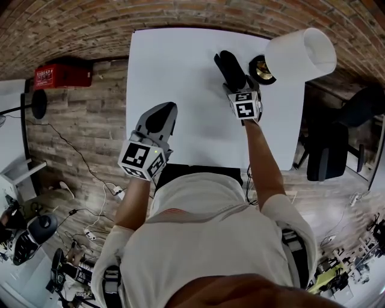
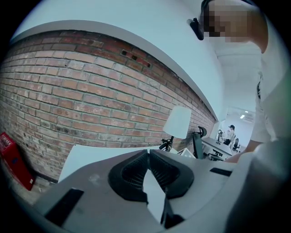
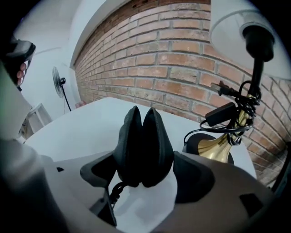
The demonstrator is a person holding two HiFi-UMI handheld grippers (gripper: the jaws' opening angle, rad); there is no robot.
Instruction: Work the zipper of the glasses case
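Against the brick wall (image 1: 90, 18) stands a white table (image 1: 180, 78).

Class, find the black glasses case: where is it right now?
In the head view the glasses case is at the right side of the white table, clamped between the jaws of the right gripper, just left of the lamp.

Black soft-sided case (image 3: 142, 132), long and rounded. Standing on edge between the jaws of the right tongs (image 3: 144, 157), pinched on both flanks, pointing straight away from them. Seam between the halves facing up, notched at the far end. Short black cord (image 3: 116, 190) hanging at the near end.
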